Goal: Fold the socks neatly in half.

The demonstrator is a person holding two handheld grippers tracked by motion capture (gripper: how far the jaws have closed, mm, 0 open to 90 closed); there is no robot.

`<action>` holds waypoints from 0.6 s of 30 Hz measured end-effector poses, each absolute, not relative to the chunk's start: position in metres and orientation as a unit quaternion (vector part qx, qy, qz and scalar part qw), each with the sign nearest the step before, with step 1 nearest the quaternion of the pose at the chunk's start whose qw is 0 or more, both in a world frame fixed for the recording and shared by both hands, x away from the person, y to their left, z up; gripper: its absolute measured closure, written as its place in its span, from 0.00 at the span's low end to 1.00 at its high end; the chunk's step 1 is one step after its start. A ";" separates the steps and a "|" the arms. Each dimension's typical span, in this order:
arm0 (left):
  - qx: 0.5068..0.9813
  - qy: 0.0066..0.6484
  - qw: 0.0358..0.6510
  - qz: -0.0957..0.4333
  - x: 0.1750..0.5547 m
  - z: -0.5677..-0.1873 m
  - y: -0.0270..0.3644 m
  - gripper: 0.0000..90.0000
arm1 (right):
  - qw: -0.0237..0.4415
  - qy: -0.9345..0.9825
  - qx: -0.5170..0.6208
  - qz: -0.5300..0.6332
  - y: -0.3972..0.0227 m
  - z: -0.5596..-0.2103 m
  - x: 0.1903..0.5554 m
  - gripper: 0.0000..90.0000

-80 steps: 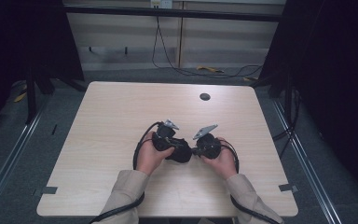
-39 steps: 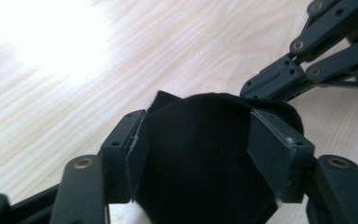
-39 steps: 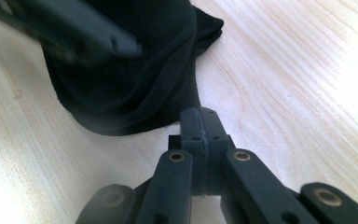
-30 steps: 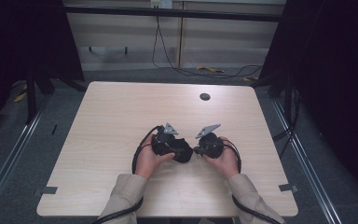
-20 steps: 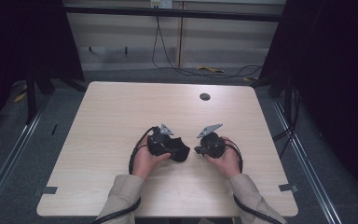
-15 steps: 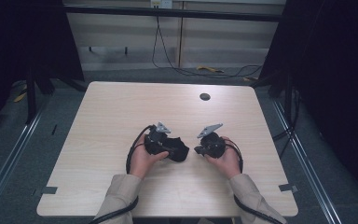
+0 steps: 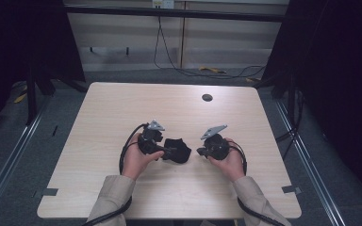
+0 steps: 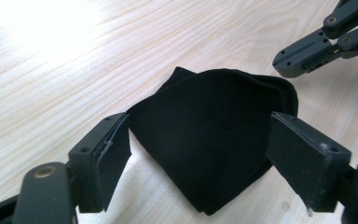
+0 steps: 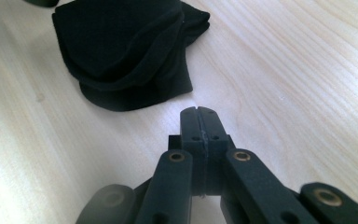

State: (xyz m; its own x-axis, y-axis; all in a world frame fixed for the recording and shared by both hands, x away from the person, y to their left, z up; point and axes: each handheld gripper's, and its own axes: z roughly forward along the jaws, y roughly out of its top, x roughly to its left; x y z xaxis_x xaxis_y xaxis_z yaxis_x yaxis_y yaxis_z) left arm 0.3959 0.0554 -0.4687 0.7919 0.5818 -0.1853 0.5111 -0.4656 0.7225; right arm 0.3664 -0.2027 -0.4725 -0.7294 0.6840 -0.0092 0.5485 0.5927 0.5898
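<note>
Pale wooden table (image 7: 103, 113), dark surroundings. Folded black cloth (image 7: 178, 149) lies flat near the table's middle, between both grippers. Left gripper (image 8: 198, 154): jaws apart, just been opening, cloth lying between the pads, apparently not pressed, though the edges sit close. Right gripper (image 9: 199, 122): jaws together on nothing, tips just short of the cloth's edge.
</note>
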 end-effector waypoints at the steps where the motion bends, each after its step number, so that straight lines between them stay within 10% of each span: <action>1: 0.856 0.319 0.406 0.045 0.396 -0.468 0.057 0.23 | 0.119 0.886 0.345 0.288 -0.204 -0.472 0.366 1.00; 18: 0.851 0.333 0.404 0.046 0.394 -0.470 0.084 0.23 | 0.113 0.877 0.350 0.308 -0.206 -0.470 0.364 0.91</action>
State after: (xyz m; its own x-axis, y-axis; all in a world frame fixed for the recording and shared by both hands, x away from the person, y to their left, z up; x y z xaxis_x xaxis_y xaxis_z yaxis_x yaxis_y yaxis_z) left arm 0.3938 0.0841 -0.4696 0.7735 0.6043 -0.1908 0.5296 -0.4511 0.7184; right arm 0.3643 -0.2059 -0.4702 -0.7293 0.6840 0.0180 0.5448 0.5645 0.6201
